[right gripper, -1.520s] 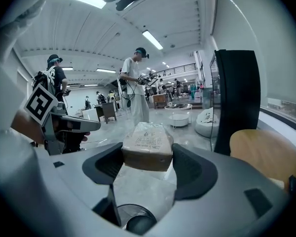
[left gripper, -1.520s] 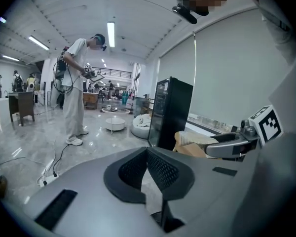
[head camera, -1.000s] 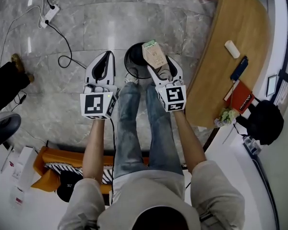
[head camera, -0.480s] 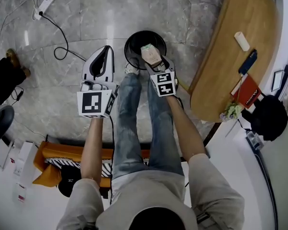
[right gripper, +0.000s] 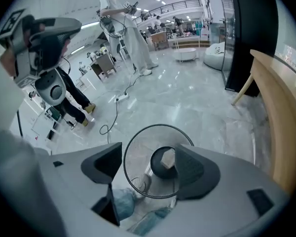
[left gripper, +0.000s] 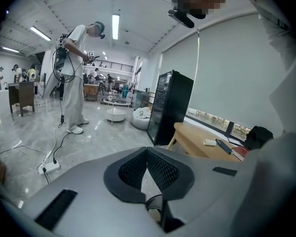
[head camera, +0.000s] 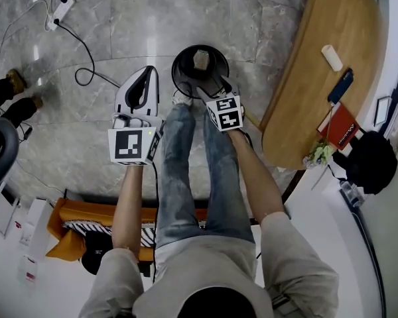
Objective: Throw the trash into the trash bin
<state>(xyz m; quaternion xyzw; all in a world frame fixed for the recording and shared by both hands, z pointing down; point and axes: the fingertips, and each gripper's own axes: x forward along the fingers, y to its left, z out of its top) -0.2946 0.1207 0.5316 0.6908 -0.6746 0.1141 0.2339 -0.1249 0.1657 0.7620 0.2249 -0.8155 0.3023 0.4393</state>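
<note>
Black wire bin (head camera: 175, 70) | trash (head camera: 200, 59) (box, maybe) lies inside, straight under R gripper (head camera: 209, 85), jaws wide apart, empty | L gripper (head camera: 140, 86) off to side, pinched closed on nothing.

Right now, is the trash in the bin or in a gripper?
In: the trash lies inside the bin, under the open, empty right gripper.

Polished grey marble floor (head camera: 119, 32) spreads under a curved wooden table (head camera: 305, 91) on the right. A white power strip (head camera: 58, 8) trails black cable across it. Ceiling strip lights (left gripper: 115, 26) glare overhead, and a black cabinet (left gripper: 170, 107) stands beside blind-covered windows (left gripper: 227, 73).
</note>
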